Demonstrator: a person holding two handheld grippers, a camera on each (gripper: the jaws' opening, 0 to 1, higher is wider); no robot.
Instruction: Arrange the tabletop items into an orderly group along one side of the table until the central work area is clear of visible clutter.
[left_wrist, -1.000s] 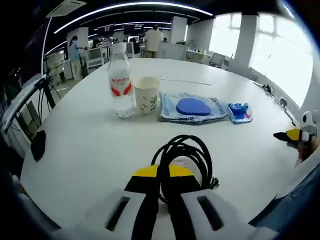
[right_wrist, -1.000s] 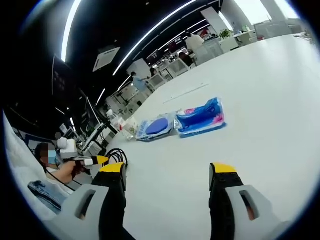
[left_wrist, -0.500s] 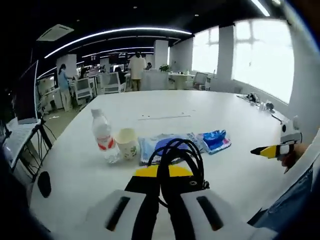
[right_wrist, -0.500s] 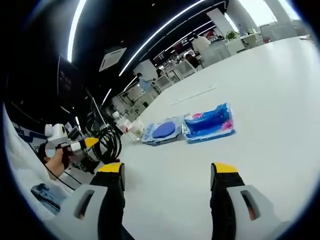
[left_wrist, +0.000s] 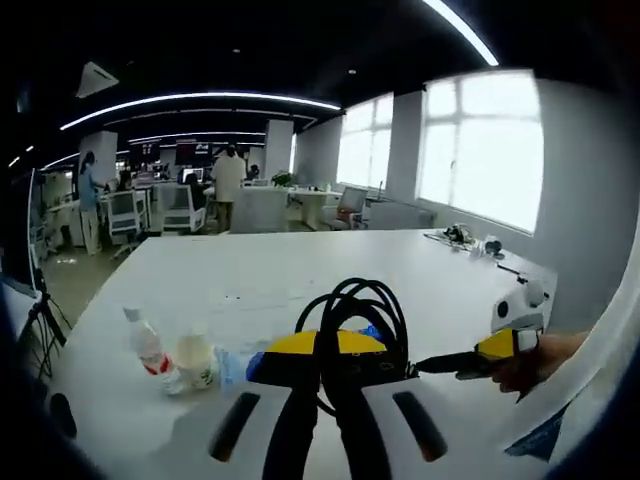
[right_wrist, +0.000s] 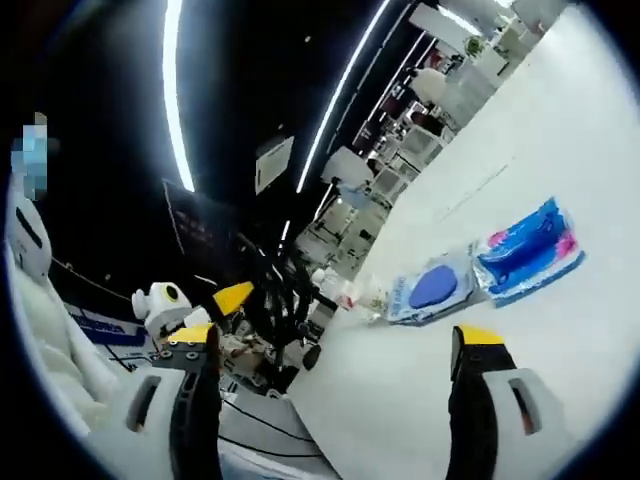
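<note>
1. Hanging from the left gripper (left_wrist: 322, 352), a coiled black cable (left_wrist: 357, 312) is pinched between jaws that stand closed on it, its loops rising above the yellow tips. It is held well clear of the white table (left_wrist: 300, 270), which I judge to be a carry toward the group of things at the table's side.
2. Seen from the right gripper view, the same cable (right_wrist: 278, 300) dangles off the yellow tip of the left gripper (right_wrist: 232, 297), beyond the table's edge and apart from everything lying on it.
3. The right gripper (right_wrist: 335, 350) has its jaws spread wide with nothing between them. It seems to wait in reserve.
4. A water bottle (left_wrist: 148, 348) with a red and white label stands upright, and a paper cup (left_wrist: 196, 360) stands just beside it. The label's writing is too small to read.
5. A clear packet holding a blue round thing (right_wrist: 432, 286) lies flat, and a blue and pink packet (right_wrist: 530, 250) lies just beside it. No print on either can be made out.
6. These four already sit in a row, so the cable looks like the last loose piece; setting it down next to the row would probably finish the job.
7. People and office chairs stand far behind the table.
</note>
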